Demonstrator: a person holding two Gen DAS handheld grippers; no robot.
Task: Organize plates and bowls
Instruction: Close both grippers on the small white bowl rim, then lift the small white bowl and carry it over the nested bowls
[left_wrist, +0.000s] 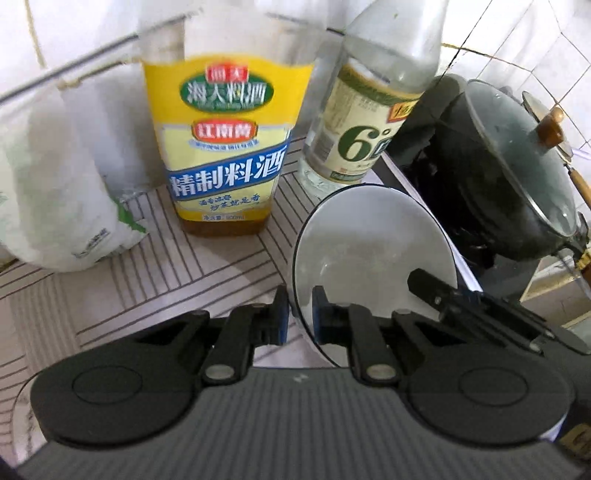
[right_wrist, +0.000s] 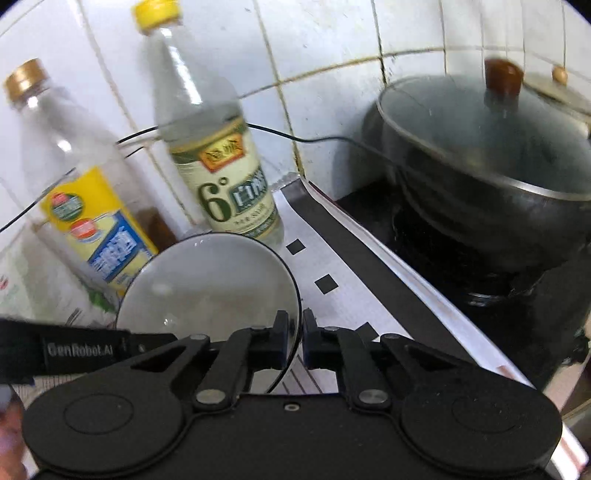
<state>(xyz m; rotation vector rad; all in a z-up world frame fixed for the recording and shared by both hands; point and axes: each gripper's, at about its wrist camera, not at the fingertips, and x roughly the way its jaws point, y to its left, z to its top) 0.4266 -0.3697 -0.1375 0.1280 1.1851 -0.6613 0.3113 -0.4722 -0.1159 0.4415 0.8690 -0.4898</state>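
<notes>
The patterned counter (left_wrist: 155, 280) carries everything here, running back to the white tiled wall (right_wrist: 325, 48) and stopping on one side at a dark stove. On that stove sits the largest object, a black pot (right_wrist: 491, 206) under a glass lid (right_wrist: 480, 129) with a brown knob, parked well out of the working area, probably so the counter stays free for dishes. Next in size are the two condiment bottles standing upright against the wall: the yellow-labelled cooking wine bottle (left_wrist: 225, 147) and, just beside it, the clear vinegar bottle (left_wrist: 369, 110) with a green "6°" label; a white plastic bag (left_wrist: 55, 206) slumps at the far side of the wine bottle. In front of the bottles is the task's thing, a white plate (left_wrist: 373, 236) with a thin dark rim, held tilted up off the counter and not lying flat. Both tools have it: the left gripper (left_wrist: 299, 317) has its jaws closed narrowly over the near rim, one pad on each face, and the right gripper (right_wrist: 295, 336) pinches the rim the same way from its side, its neighbour's black body crossing the lower left of the right wrist view. Sharing the hold looks like a way to keep a thin, slippery plate from pivoting while it is carried or passed. Where it is meant to go cannot be told, since no stack or rack is in view.
</notes>
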